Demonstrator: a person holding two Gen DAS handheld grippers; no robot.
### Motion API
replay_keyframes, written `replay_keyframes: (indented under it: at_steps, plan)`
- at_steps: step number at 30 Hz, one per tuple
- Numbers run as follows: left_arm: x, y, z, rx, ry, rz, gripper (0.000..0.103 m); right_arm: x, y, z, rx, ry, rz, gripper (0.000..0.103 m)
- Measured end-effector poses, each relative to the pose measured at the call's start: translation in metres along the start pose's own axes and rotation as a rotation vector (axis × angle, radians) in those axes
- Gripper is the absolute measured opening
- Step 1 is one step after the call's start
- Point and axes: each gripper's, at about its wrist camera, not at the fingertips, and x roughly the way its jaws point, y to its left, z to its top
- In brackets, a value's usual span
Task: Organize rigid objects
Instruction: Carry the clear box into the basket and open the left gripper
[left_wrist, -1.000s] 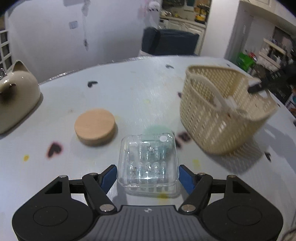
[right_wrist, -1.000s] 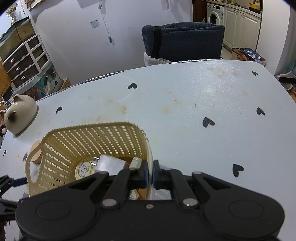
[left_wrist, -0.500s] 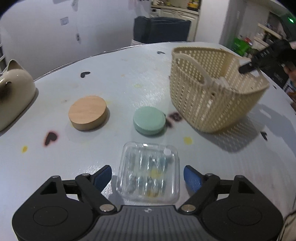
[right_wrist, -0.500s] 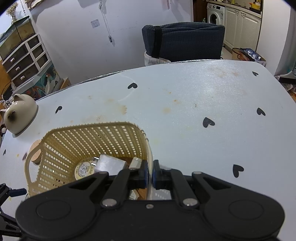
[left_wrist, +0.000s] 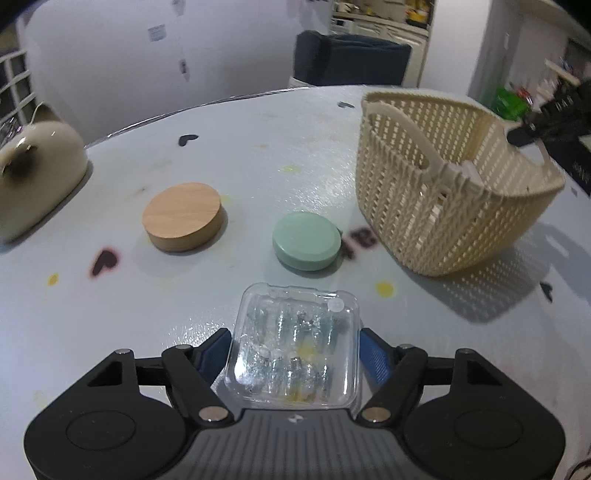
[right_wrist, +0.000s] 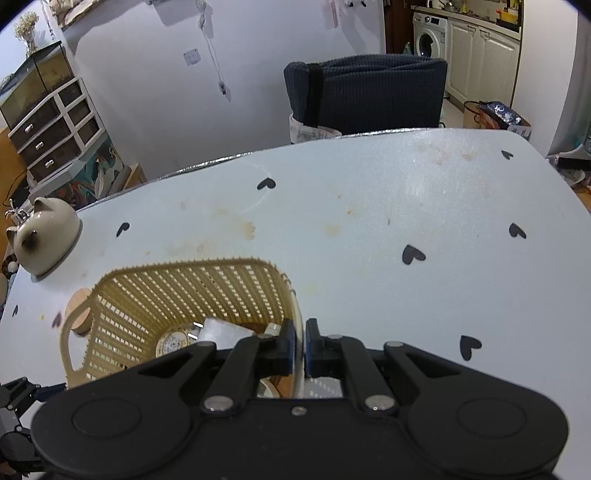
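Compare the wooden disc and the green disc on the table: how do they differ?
The wooden disc is light brown with visible grain; the green disc is plain mint green. The wooden disc looks wider and thicker, with a straight side wall; the green disc is slimmer with rounded edges. The green disc lies closer to the basket; the wooden disc sits further left. Both are round, lie flat on the table, and are untouched.

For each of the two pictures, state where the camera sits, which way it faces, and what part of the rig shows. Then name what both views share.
Left wrist: on the left gripper, facing forward and down over the clear plastic case between its closing jaws.
Right wrist: on the right gripper, shut on the basket rim, facing across the table.
Shared: basket, wooden disc, cat-shaped ceramic, dark chair.
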Motion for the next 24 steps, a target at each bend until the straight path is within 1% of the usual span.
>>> replay_keyframes:
  at_steps: [2, 5, 7, 9, 10, 13, 17, 21, 24]
  plan:
    - [-0.002, 0.004, -0.001, -0.067, -0.011, -0.013, 0.075, -0.002, 0.000, 0.001, 0.000, -0.003, 0.001, 0.006]
    - [-0.007, 0.011, -0.005, -0.222, -0.038, -0.042, 0.075, 0.000, 0.001, 0.000, -0.004, 0.001, -0.003, 0.005]
    - [-0.011, 0.015, -0.008, -0.309, -0.052, -0.055, 0.075, 0.000, 0.002, 0.000, -0.005, 0.000, -0.007, 0.005]
    - [-0.017, 0.017, -0.010, -0.380, -0.072, -0.065, 0.075, 0.001, 0.002, 0.001, -0.008, 0.001, -0.007, 0.005]
    - [-0.021, 0.017, -0.009, -0.399, -0.083, -0.065, 0.075, 0.001, 0.002, 0.001, -0.009, 0.002, -0.005, 0.005]
    - [-0.039, 0.014, 0.002, -0.403, -0.122, -0.060, 0.075, 0.001, 0.001, 0.001, -0.014, 0.002, -0.005, 0.005]
    - [-0.066, 0.003, 0.030, -0.323, -0.198, -0.035, 0.075, 0.000, 0.002, 0.001, -0.016, 0.002, -0.005, 0.005]
    - [-0.084, -0.011, 0.061, -0.275, -0.268, -0.061, 0.075, 0.000, 0.002, 0.001, -0.016, 0.001, -0.005, 0.005]
    - [-0.084, -0.025, 0.082, -0.264, -0.290, -0.106, 0.075, 0.000, 0.002, 0.001, -0.015, 0.001, -0.002, 0.005]
